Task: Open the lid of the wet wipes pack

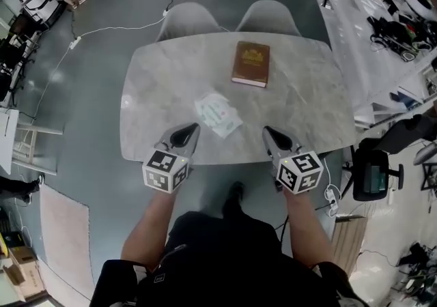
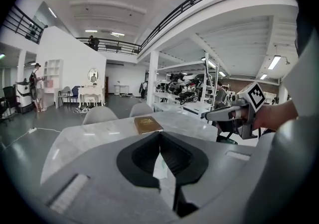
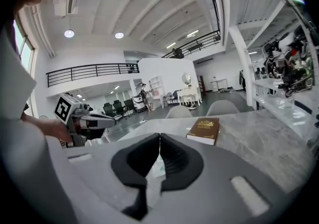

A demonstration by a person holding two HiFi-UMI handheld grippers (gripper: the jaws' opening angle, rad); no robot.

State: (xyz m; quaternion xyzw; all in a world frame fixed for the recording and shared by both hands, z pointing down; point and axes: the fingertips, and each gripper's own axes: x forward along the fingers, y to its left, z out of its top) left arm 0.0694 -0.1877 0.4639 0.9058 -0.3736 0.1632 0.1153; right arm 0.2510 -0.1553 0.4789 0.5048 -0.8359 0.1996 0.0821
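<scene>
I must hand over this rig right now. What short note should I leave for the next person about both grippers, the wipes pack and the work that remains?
Left gripper: jaws shut, empty, at the near table edge, left of the pack.
Right gripper: jaws shut, empty, at the near edge, right of the pack.
Things: the white and green soft wet wipes pack lies flat on the grey marble table, between the grippers and slightly beyond them. A brown hardcover book lies farther away, apart from the pack.
Done: nothing; neither gripper touches the pack, which looks closed.
Left: approach the pack, steady it, open it.
</scene>
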